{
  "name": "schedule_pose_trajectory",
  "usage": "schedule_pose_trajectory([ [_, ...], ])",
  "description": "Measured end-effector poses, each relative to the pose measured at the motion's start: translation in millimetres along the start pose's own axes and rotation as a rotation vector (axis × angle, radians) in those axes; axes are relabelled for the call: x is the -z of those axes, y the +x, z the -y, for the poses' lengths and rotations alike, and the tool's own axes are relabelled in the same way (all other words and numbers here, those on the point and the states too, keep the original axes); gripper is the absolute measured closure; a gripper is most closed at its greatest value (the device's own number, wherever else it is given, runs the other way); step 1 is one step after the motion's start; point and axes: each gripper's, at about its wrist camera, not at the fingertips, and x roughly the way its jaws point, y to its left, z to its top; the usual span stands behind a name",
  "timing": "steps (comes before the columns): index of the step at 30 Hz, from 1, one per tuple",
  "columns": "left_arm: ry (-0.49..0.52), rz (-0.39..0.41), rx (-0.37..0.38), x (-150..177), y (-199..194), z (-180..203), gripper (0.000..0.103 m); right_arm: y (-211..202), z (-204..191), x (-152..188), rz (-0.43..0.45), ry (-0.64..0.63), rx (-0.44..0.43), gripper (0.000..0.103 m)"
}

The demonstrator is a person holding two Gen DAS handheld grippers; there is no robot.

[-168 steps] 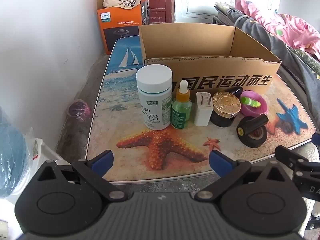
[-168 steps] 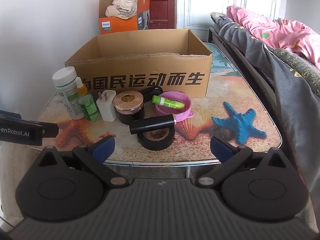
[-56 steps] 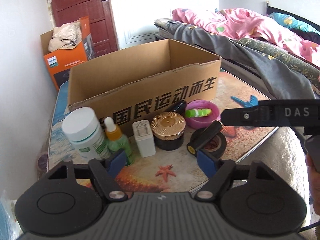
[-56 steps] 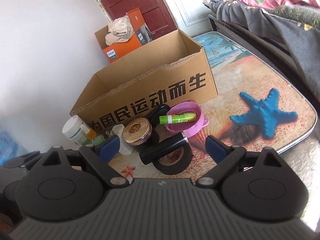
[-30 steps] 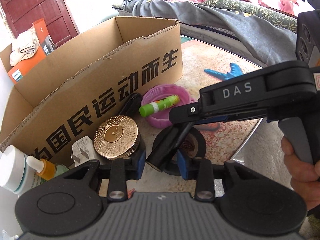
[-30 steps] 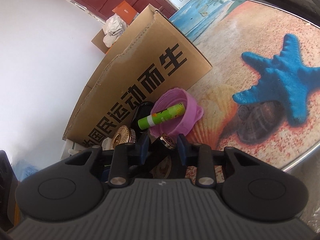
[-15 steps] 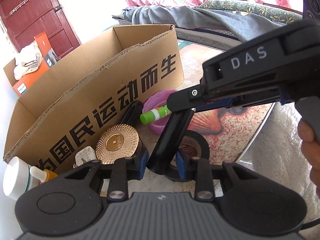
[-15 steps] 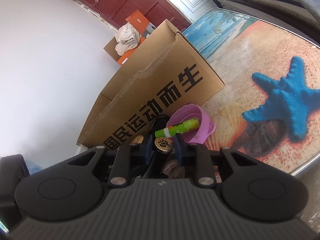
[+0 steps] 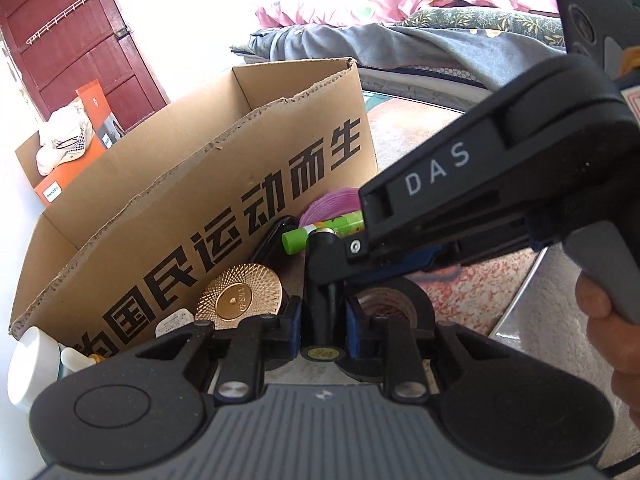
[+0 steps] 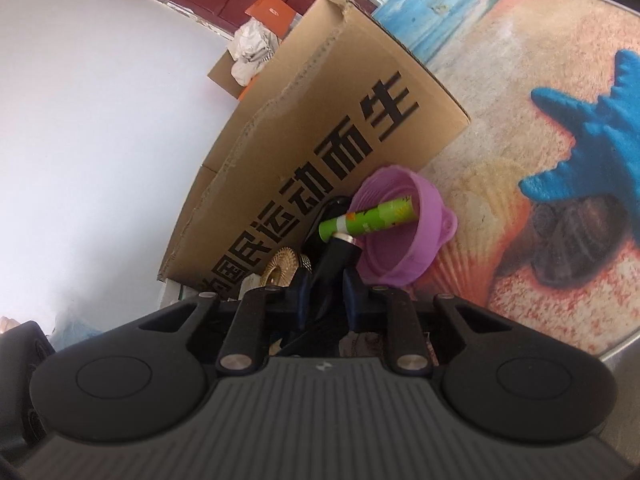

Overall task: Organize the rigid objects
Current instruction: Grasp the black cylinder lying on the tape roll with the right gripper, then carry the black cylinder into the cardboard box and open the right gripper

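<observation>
Both grippers are shut on one black cylinder [image 9: 320,300], lifted above the black tape roll [image 9: 394,300]. My left gripper [image 9: 322,320] grips its near end. My right gripper [image 10: 328,286] grips its far end, where the cylinder [image 10: 334,260] has a silver cap; the right gripper's body [image 9: 480,184] crosses the left wrist view. The open cardboard box [image 9: 192,184] stands behind, also in the right wrist view [image 10: 320,120]. A green tube [image 10: 372,216] lies across a purple bowl [image 10: 400,248].
A gold-lidded jar [image 9: 240,298], a white plug adapter [image 9: 174,324], a dropper bottle [image 9: 76,358] and a white-capped bottle [image 9: 34,364] stand along the box front. A bed with grey and pink covers [image 9: 420,40] is at the right. The table edge [image 10: 616,344] is near.
Both grippers went from open and apart to shut on the black cylinder, then lifted it off the tape roll. Over the last half second it has tilted nearly upright.
</observation>
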Motion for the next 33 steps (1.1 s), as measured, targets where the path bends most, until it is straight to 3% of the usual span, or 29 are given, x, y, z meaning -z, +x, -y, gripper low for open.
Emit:
schedule_pose_trajectory([
  [7,-0.030,0.014,0.001,5.3,-11.0,-5.0,0.080,4.7,9.0,1.1,-0.038,0.113,-0.055,0.080],
  [13,-0.068,0.046,0.016,8.9,-28.0,-12.4,0.080,-0.3,2.0,7.1,-0.040,0.138,-0.086,0.079],
  [19,-0.100,0.124,-0.017,7.8,-61.6,-25.4,0.080,-15.9,-41.0,5.9,-0.013,0.025,-0.107,0.079],
  [24,-0.161,0.186,-0.100,-12.3,-89.8,-64.1,0.080,-7.1,-105.7,-19.5,-0.023,-0.141,-0.157,0.079],
  [29,-0.275,0.115,-0.154,-49.1,-80.9,-133.0,0.080,45.1,-162.4,-63.8,-0.120,-0.250,-0.163,0.078],
  [33,-0.340,-0.013,-0.149,-73.6,-35.0,-191.4,0.080,114.8,-178.7,-103.8,-0.256,-0.221,-0.104,0.076],
])
